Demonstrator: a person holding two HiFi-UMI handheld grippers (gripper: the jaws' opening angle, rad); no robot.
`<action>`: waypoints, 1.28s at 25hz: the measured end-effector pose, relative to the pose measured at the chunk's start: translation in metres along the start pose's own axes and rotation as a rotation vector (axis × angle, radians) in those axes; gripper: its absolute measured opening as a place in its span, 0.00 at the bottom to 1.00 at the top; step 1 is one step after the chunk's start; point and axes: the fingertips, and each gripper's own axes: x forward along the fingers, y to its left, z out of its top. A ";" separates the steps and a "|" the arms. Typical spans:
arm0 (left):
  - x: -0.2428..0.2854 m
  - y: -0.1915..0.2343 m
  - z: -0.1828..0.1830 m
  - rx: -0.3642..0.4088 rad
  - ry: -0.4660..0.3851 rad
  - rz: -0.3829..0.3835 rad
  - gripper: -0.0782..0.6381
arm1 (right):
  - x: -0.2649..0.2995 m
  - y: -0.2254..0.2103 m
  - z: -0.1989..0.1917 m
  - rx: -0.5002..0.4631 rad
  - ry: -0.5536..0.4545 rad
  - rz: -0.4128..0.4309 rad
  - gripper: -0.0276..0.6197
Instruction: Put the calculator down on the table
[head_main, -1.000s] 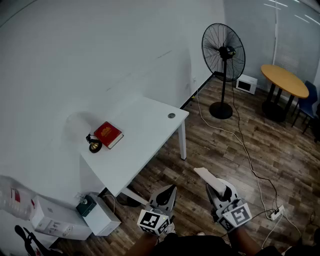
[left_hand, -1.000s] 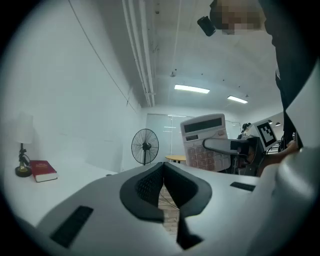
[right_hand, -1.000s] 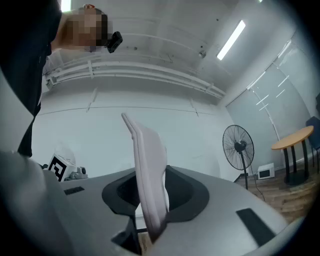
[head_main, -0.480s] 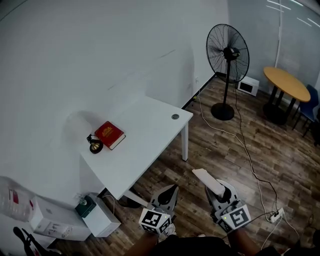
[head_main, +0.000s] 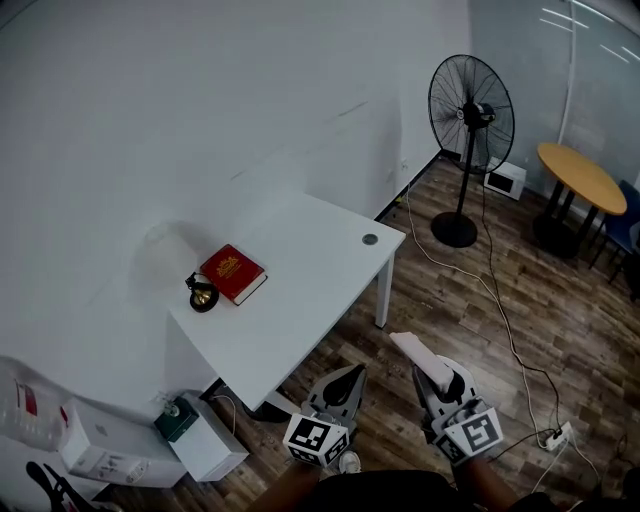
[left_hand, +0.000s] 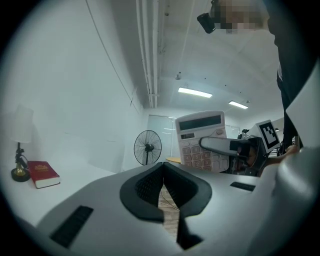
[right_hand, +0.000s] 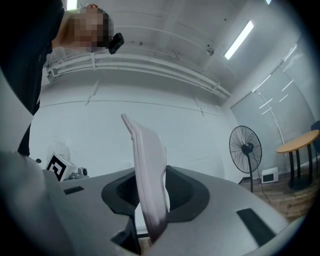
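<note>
The calculator (head_main: 420, 352) is standing up on edge, its lower end pinched in the right gripper (head_main: 437, 384), whose jaws are clamping it from both faces. The top is sticking out past the tips, w/ the keypad facing over toward the left gripper (head_main: 345, 380). It's hanging above the wood floor (head_main: 470, 300), not over the table (head_main: 300, 300), which is lying ahead & to the left in the head view, near but apart from both grippers. The left gripper is sitting just beside the right one, jaws pressed together w/ nothing in them.

Judging from this, the step in hand is the carry to the table, w/ the put-down itself not yet begun. To do it well, the person prob. needs to bring the calculator over the bare front/middle stretch of tabletop. That stretch is lying clear of the red book (head_main: 233, 273) & the small dark ornament (head_main: 202, 295) just beside it at the far-left end. It's also clear of the round grommet (head_main: 370, 239) near the right corner. Only the lower part of the body is sitting between the pads, so a quick swing is risking a slip; a steady grip matters. The next moves are tilting it back-side down, lowering till it's resting flat, & only then letting the jaws go. Releasing it high up or on its edge is asking for a topple. A margin from the table edge is worth leaving too.
</note>
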 end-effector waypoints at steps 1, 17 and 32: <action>-0.003 0.009 0.001 -0.001 0.000 0.000 0.14 | 0.006 0.003 -0.002 -0.005 0.006 -0.010 0.24; -0.023 0.091 -0.018 -0.047 0.041 0.033 0.14 | 0.074 0.037 -0.035 -0.003 0.063 -0.014 0.24; 0.022 0.174 -0.021 -0.024 0.082 0.234 0.14 | 0.189 -0.009 -0.055 0.039 0.075 0.201 0.24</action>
